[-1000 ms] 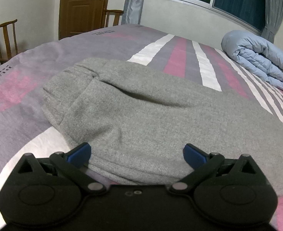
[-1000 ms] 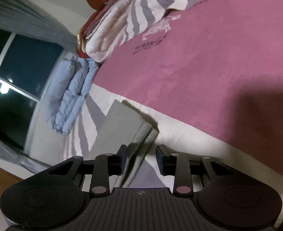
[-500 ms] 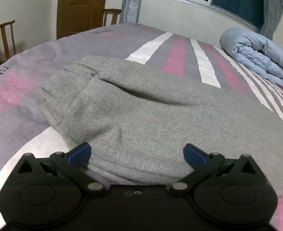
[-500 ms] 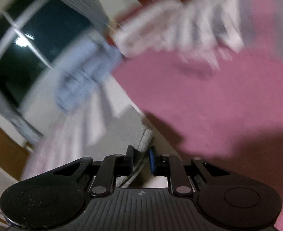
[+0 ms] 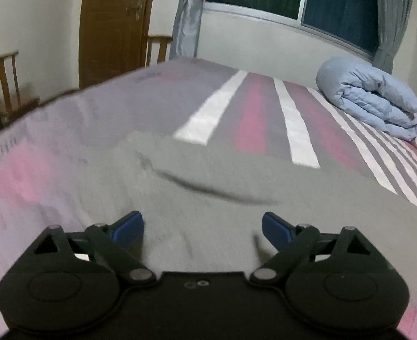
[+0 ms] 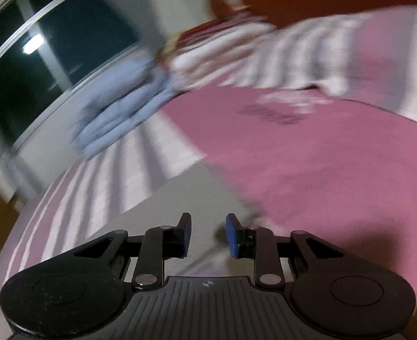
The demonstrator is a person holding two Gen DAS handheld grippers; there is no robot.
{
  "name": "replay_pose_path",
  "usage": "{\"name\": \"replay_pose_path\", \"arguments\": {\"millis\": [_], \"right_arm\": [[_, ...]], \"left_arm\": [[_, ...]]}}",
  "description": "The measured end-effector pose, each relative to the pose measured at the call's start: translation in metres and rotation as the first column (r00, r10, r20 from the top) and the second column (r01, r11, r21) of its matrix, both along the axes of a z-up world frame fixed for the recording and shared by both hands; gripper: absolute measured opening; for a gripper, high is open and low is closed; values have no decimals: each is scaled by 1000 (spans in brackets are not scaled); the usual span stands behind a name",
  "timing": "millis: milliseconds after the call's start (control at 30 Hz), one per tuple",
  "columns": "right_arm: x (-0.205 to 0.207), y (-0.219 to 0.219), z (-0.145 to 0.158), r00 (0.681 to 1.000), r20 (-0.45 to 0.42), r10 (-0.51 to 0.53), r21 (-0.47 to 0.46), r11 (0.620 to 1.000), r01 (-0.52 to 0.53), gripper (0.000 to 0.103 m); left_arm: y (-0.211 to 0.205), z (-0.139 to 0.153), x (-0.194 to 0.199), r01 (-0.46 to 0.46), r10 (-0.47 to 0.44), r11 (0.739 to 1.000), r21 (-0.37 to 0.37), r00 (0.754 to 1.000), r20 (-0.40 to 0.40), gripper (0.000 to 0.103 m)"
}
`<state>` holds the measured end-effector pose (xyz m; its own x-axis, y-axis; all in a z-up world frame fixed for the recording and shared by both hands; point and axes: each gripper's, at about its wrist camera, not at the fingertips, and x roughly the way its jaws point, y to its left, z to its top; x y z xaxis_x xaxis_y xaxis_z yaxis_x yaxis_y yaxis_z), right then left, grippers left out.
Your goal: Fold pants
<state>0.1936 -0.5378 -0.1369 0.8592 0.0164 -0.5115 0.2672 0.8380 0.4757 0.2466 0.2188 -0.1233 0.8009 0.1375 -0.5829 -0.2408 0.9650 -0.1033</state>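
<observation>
- Left wrist view: the left gripper (image 5: 202,226) hovered over the grey pants (image 5: 208,198) lying on the striped bedspread (image 5: 265,119). Its jaws had just narrowed a little but stood wide and held nothing, apparently readied for a grasp. The blurred pants lay bunched, with one dark crease.
- Right wrist view: the right gripper (image 6: 207,233) had just parted its jaws slightly; no cloth lay between them. The pants (image 6: 180,198) lay flat below, with one edge against the pink sheet.

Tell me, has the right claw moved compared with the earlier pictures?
Yes. The right claw rolled: the window, upright at the left edge before, now slants across the upper left. Its jaws have just been opening, nothing between them.
</observation>
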Motion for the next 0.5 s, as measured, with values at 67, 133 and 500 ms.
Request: {"name": "replay_pose_path", "arguments": {"millis": [67,133,500], "right_arm": [[18,36,6,997,-5,78,-37,996,-78,28],[39,83,9,983,-8,181,-68,981,-181,28],[145,310,-33,745,-222,629,-157,731,-664,27]], "left_arm": [[-1,7,8,16,-16,1000,25,1000,1,85],[-10,11,19,77,-77,996,37,997,-21,86],[-28,-24,103,233,-205,959,159,963,-175,92]]}}
